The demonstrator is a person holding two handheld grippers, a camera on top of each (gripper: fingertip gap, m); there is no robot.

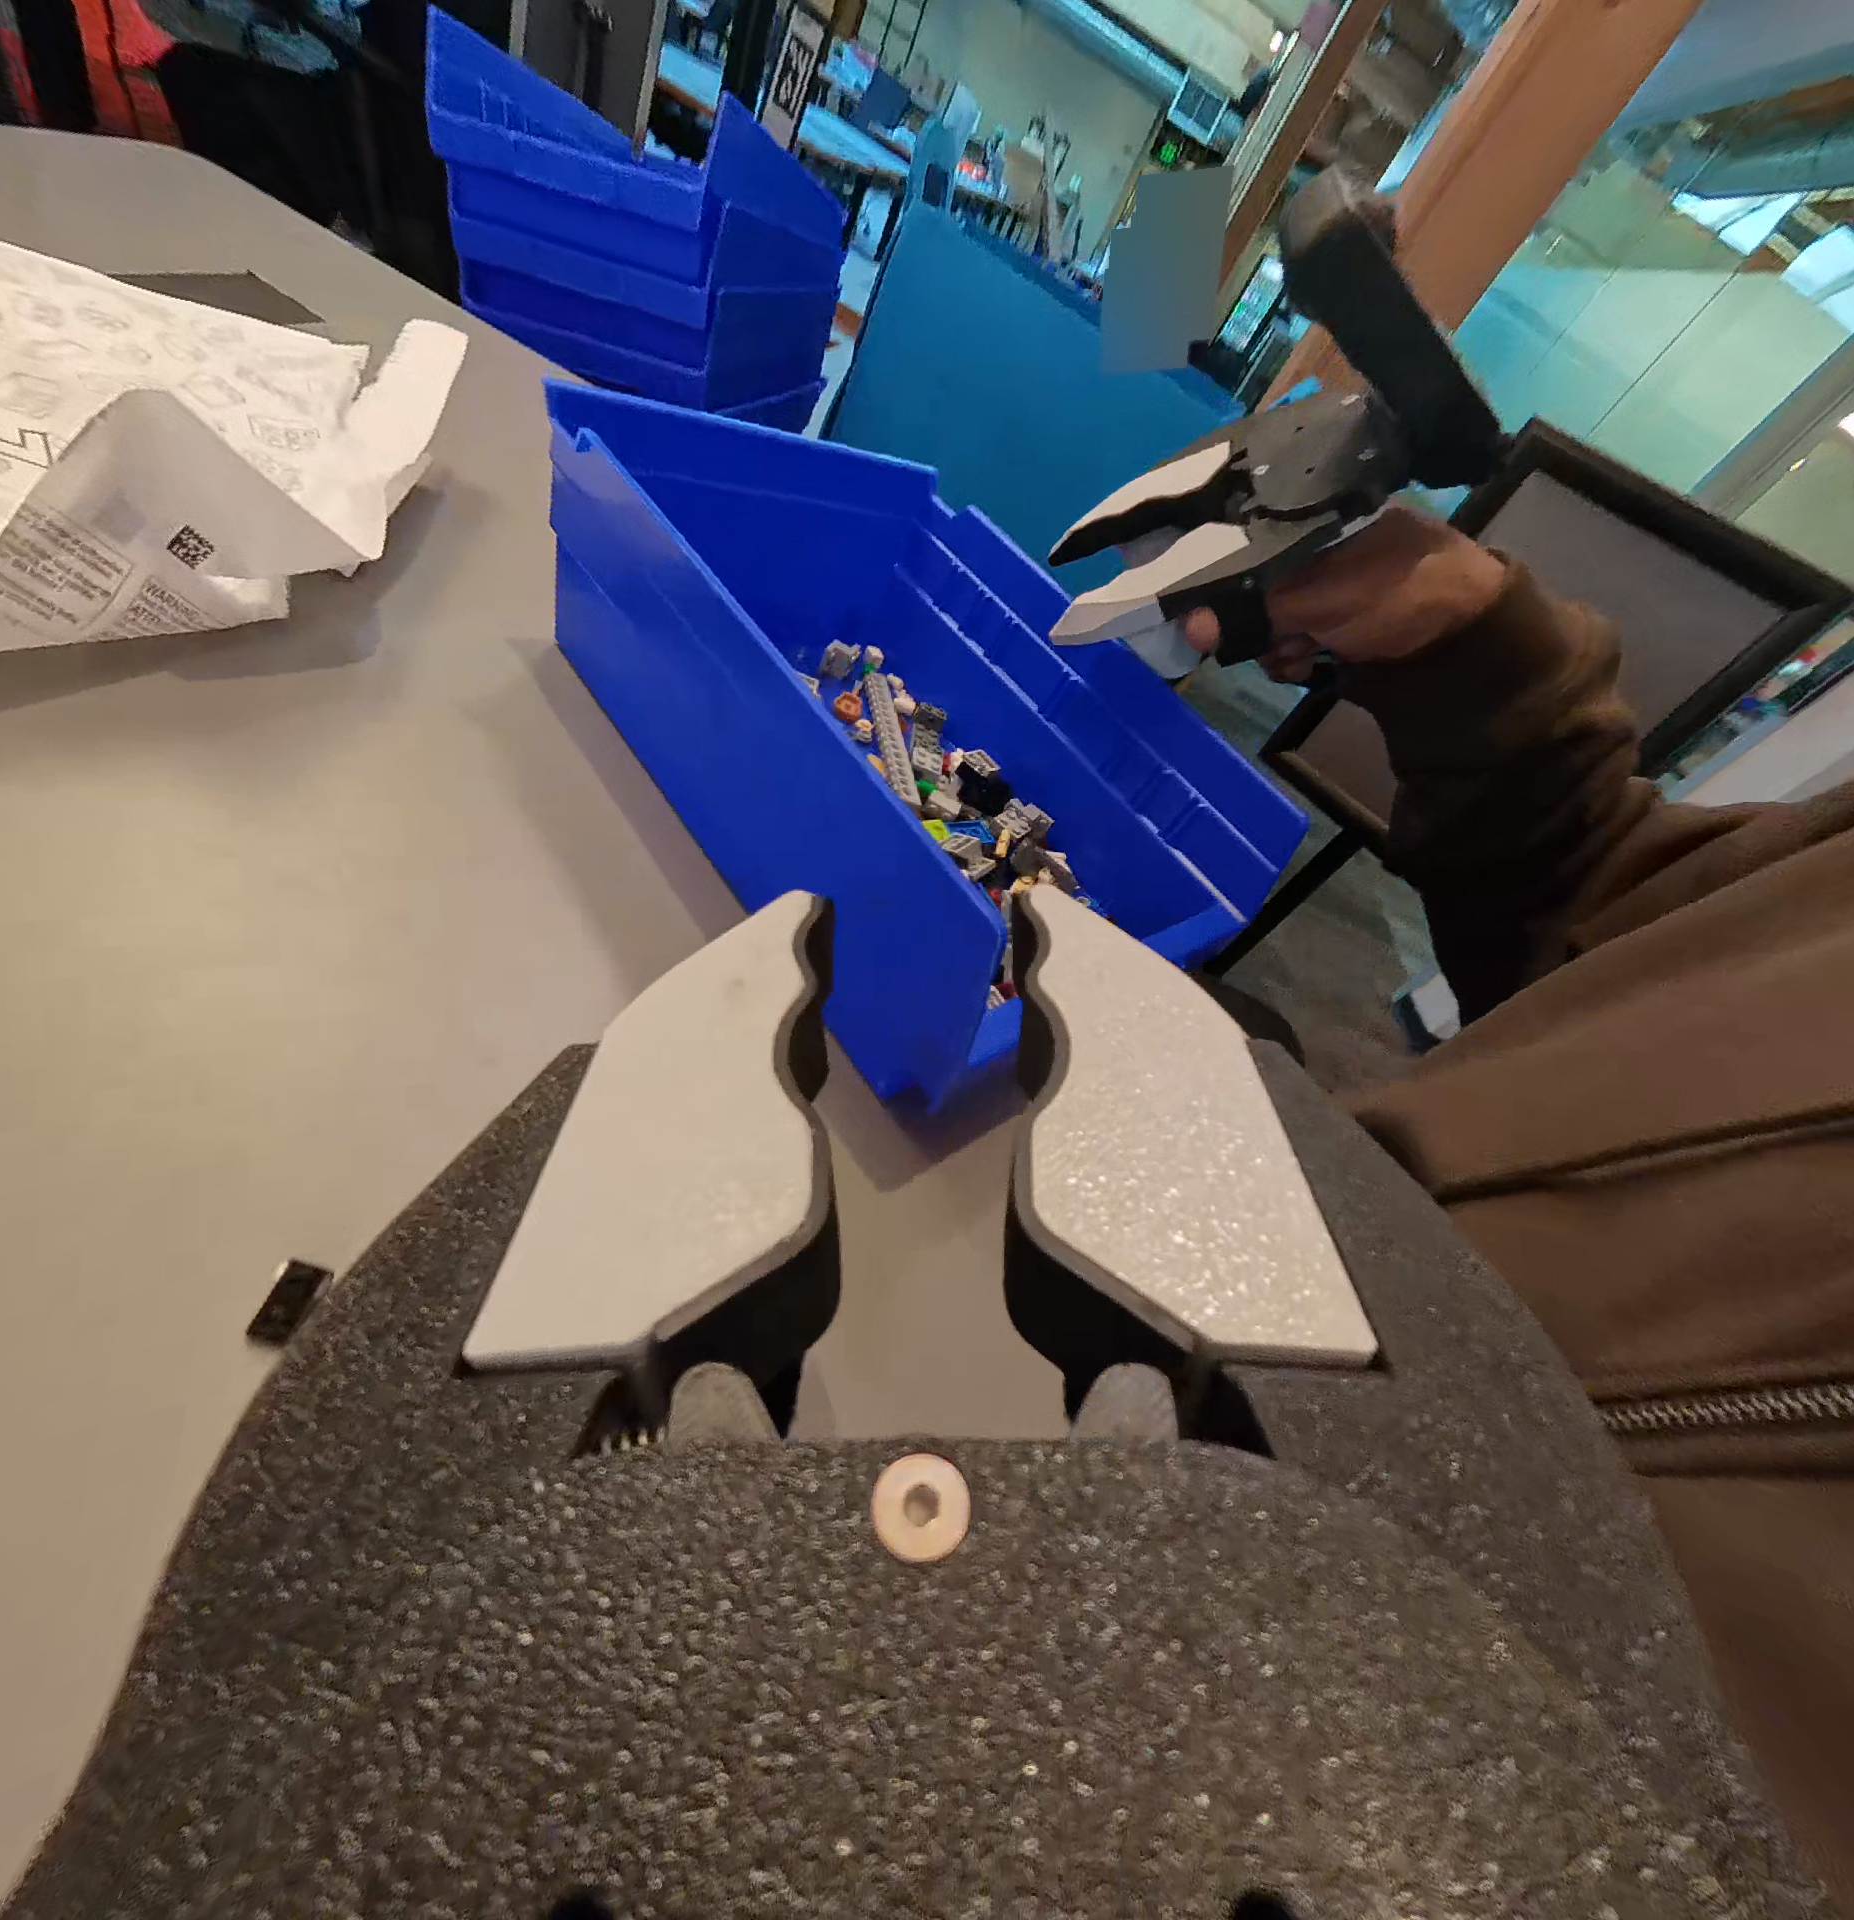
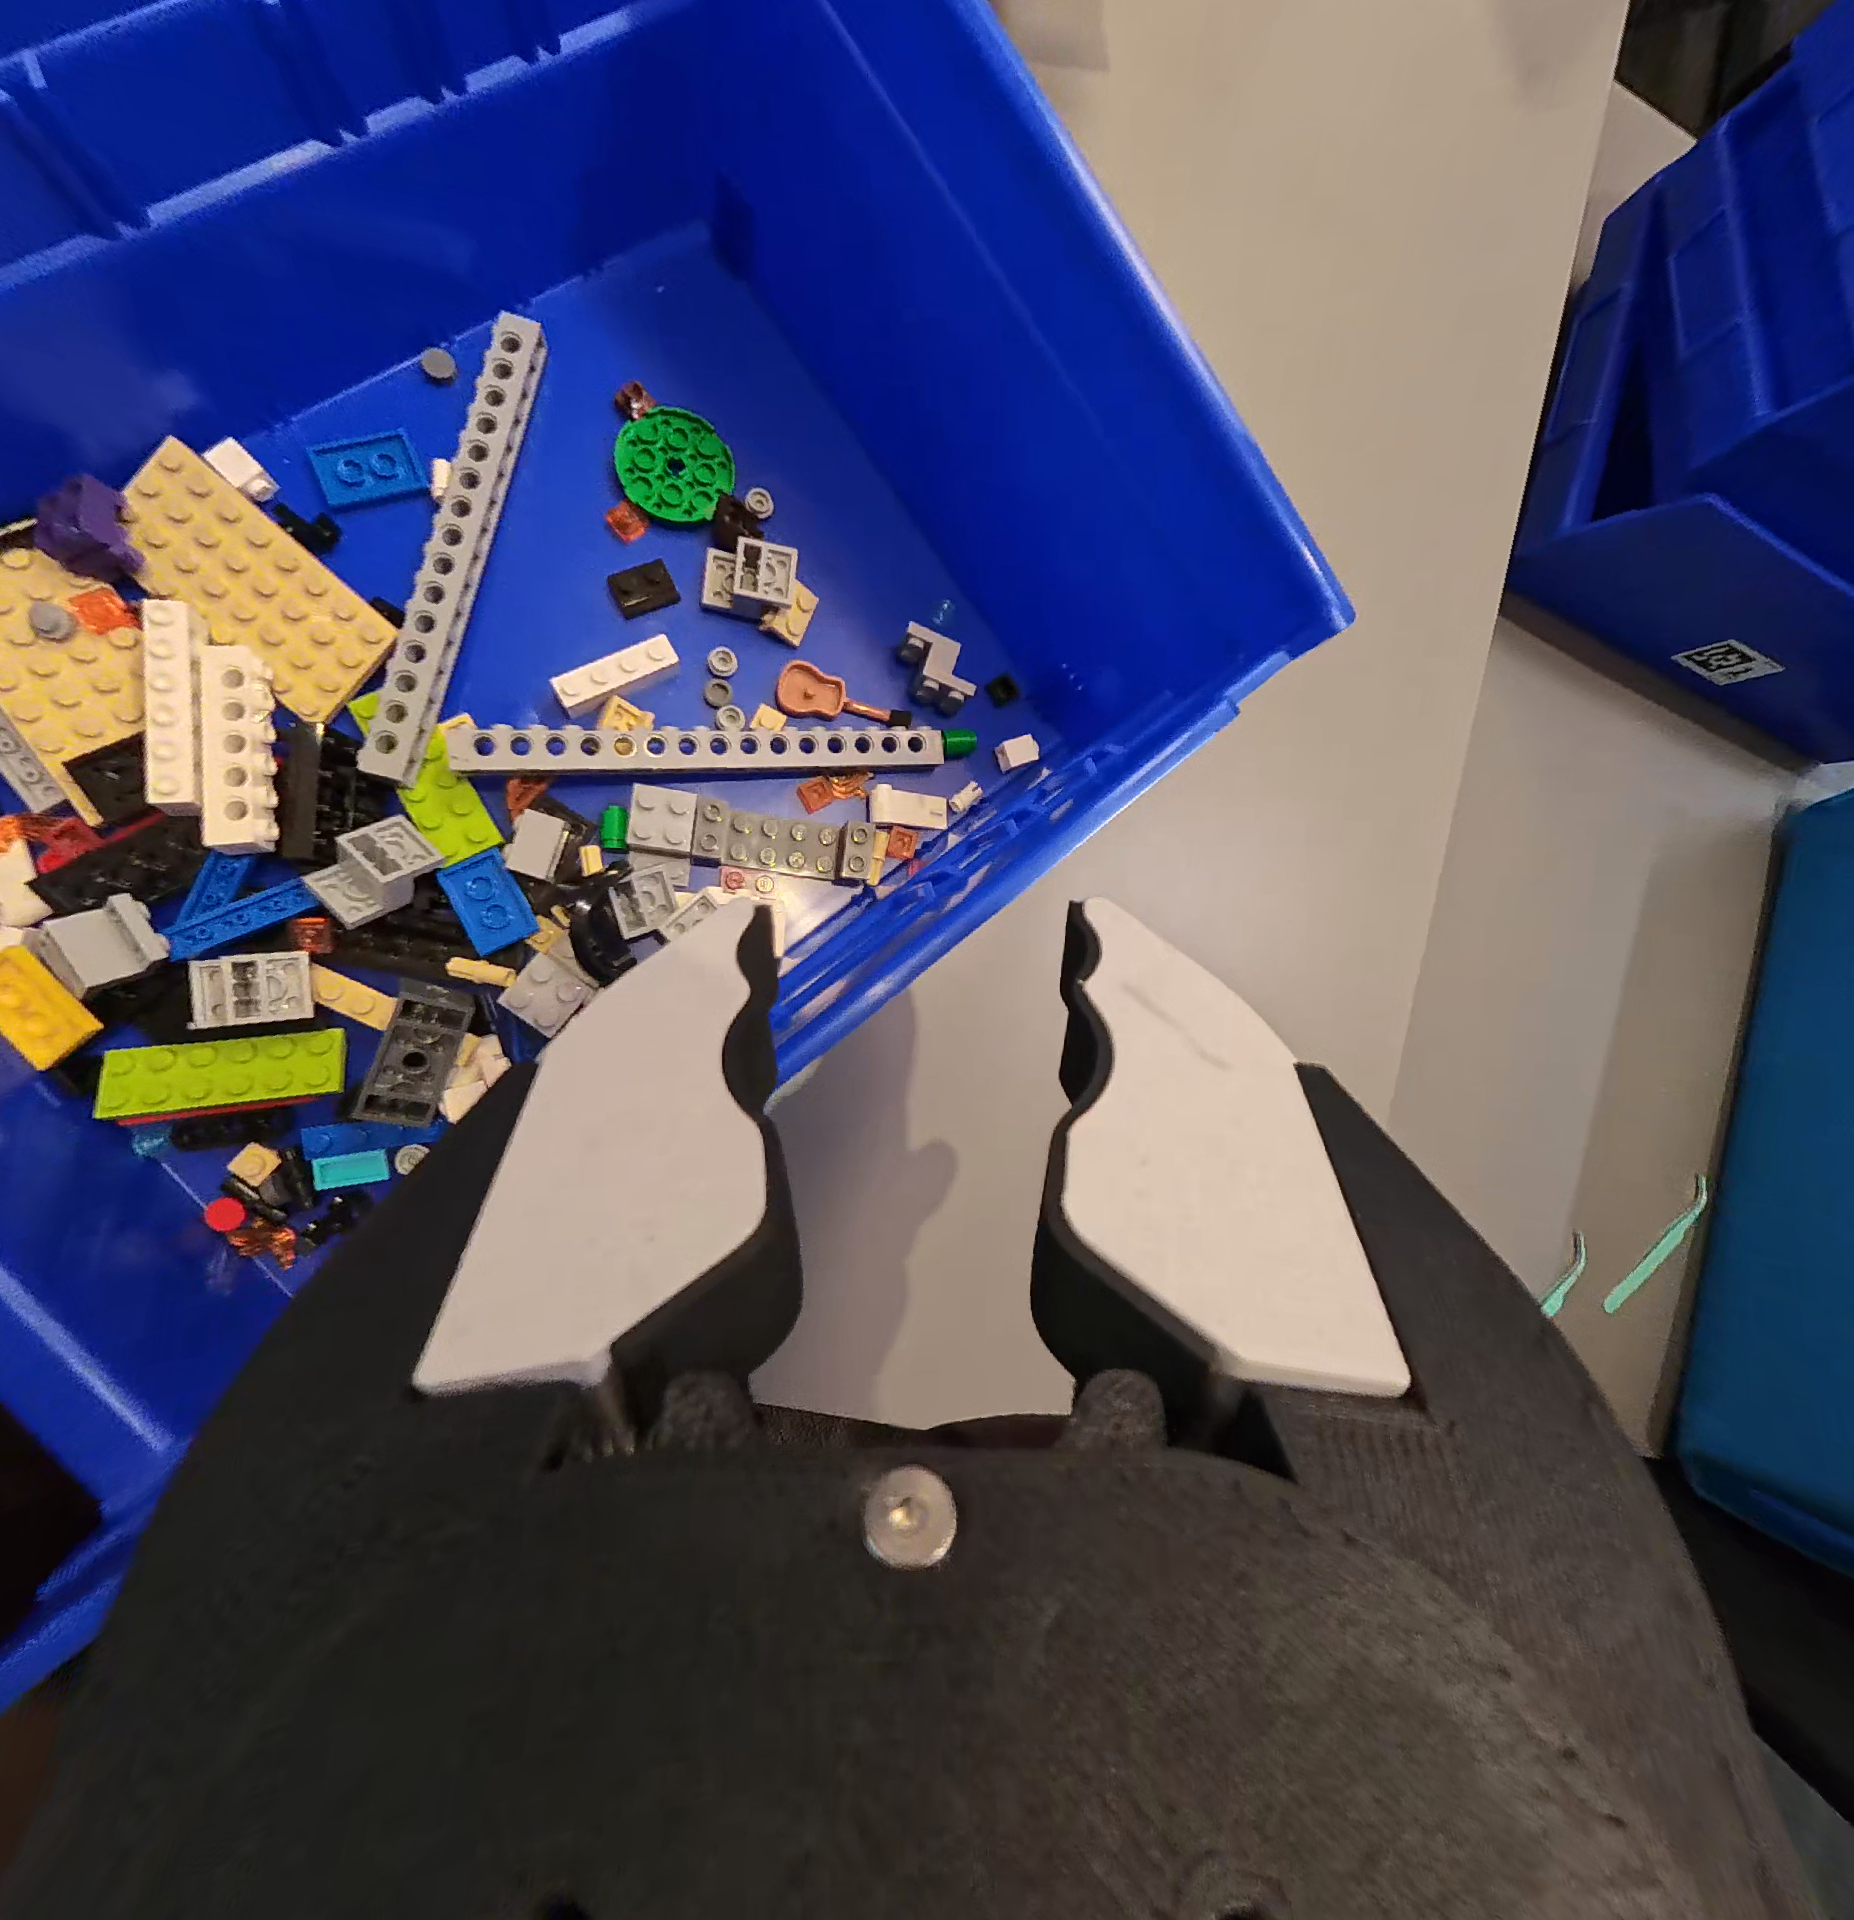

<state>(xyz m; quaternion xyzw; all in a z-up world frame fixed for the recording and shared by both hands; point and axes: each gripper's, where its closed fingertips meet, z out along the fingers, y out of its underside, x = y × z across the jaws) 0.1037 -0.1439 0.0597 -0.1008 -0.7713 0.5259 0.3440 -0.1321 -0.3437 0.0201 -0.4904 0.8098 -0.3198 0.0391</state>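
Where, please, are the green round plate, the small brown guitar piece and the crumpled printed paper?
green round plate (image 2: pixel 675 460): right wrist view, on its studded centre.
small brown guitar piece (image 2: pixel 811 688): right wrist view, on its body.
crumpled printed paper (image 1: pixel 154 457): left wrist view, on its folded middle.

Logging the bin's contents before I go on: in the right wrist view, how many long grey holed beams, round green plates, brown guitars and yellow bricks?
long grey holed beams: 2
round green plate: 1
brown guitar: 1
yellow brick: 1
Total: 5
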